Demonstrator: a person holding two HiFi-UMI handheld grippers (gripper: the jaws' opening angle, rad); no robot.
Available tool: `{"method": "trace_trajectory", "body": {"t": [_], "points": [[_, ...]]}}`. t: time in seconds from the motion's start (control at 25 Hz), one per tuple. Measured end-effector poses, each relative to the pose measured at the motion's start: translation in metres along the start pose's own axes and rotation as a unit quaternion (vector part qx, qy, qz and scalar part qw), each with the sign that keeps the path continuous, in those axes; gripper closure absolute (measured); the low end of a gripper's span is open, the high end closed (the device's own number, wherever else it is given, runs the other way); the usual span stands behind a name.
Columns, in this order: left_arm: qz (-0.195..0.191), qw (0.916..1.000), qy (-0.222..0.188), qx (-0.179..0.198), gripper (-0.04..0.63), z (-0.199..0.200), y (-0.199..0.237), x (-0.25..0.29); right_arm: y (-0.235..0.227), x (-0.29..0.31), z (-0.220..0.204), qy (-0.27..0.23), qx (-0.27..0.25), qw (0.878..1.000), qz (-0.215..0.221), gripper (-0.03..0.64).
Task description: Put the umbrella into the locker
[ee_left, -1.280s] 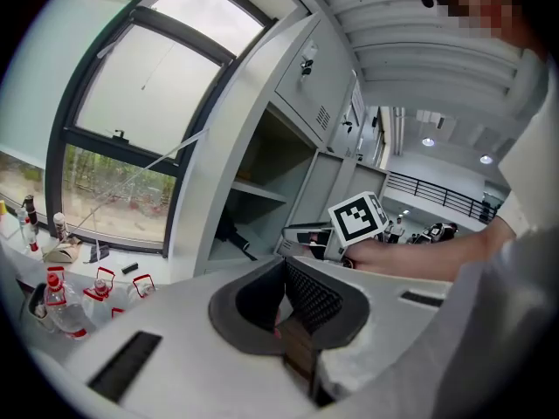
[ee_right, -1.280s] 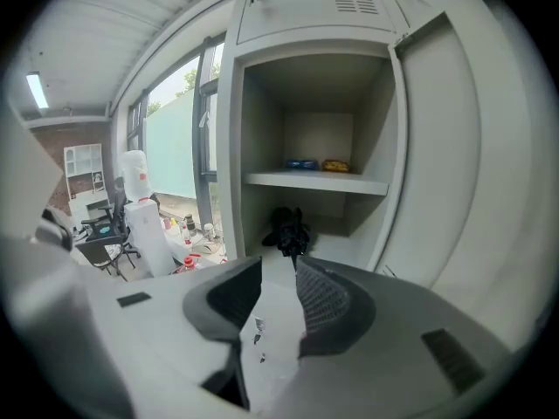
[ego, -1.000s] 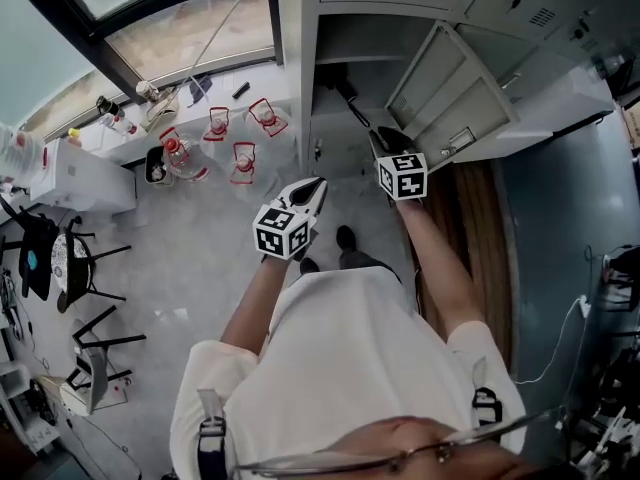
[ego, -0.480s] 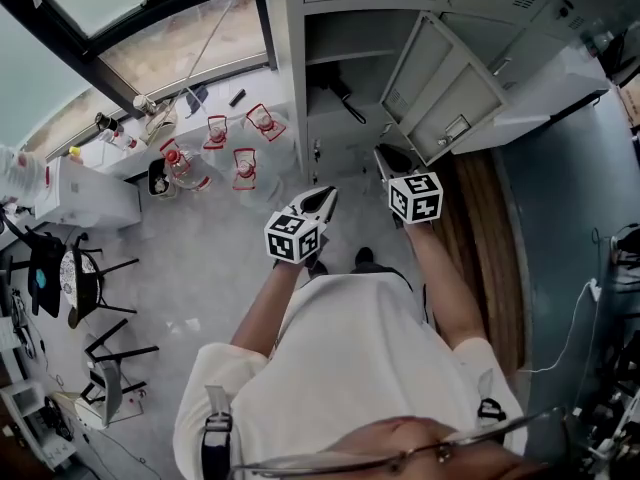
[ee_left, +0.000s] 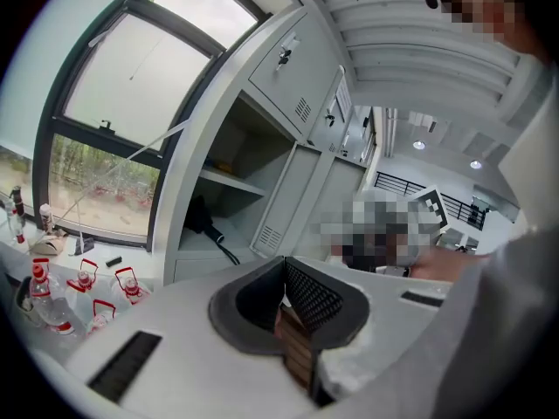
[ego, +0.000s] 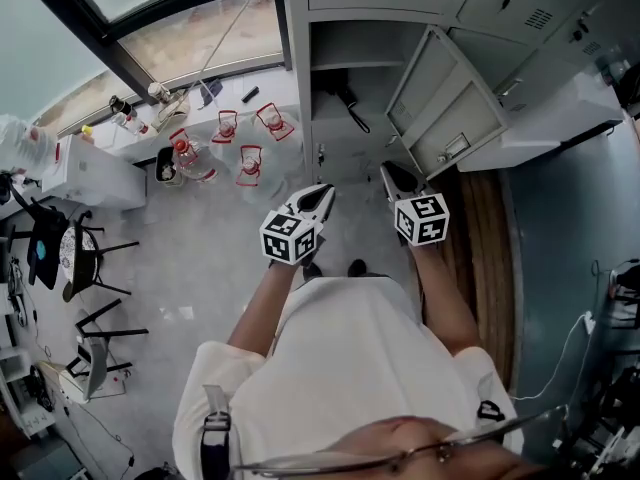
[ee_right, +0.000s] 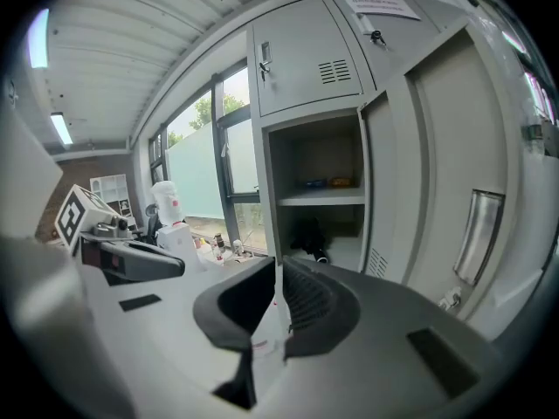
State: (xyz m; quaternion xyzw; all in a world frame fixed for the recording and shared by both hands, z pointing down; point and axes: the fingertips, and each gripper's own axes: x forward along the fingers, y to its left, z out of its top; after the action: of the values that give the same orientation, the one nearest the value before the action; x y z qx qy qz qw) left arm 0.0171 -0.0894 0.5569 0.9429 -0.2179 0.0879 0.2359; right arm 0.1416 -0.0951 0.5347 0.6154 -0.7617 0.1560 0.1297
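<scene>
The black folded umbrella (ego: 341, 92) lies on the floor of the open locker's lower compartment (ego: 345, 128), its strap trailing forward. It shows as a dark bundle in the left gripper view (ee_left: 199, 221) and the right gripper view (ee_right: 307, 234). Both grippers hang in front of the locker, well apart from the umbrella. My left gripper (ego: 321, 199) has its jaws together with nothing in them (ee_left: 284, 269). My right gripper (ego: 395, 178) is closing, its pads almost touching and nothing between them (ee_right: 279, 273).
The locker door (ego: 445, 98) stands swung open to the right. An upper shelf (ee_right: 325, 196) carries small items. Water bottles and red wire holders (ego: 245, 160) stand on the floor by the window, left of the locker. Black chairs (ego: 90, 258) are further left.
Both grippers have drawn back from the locker opening toward the person, the right one farther. The umbrella stays inside the locker.
</scene>
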Motion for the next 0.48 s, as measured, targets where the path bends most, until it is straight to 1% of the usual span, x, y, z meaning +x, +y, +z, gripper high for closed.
{"method": "trace_trajectory", "body": {"t": [0.16, 0.32, 0.48], "points": [[0.014, 0.9997, -0.014, 0.017, 0.591, 0.01, -0.004, -0.009, -0.002, -0.013, 0.0, -0.009, 0.006, 1.0, 0.017, 0.589], [0.025, 0.9989, -0.022, 0.034, 0.591, 0.02, -0.008, -0.018, -0.008, -0.023, 0.004, -0.013, -0.016, 0.999, 0.025, 0.603], [0.041, 0.9981, -0.029, 0.037, 0.591, 0.025, -0.006, -0.023, -0.013, -0.032, 0.006, -0.025, -0.018, 0.999, 0.036, 0.611]]}}
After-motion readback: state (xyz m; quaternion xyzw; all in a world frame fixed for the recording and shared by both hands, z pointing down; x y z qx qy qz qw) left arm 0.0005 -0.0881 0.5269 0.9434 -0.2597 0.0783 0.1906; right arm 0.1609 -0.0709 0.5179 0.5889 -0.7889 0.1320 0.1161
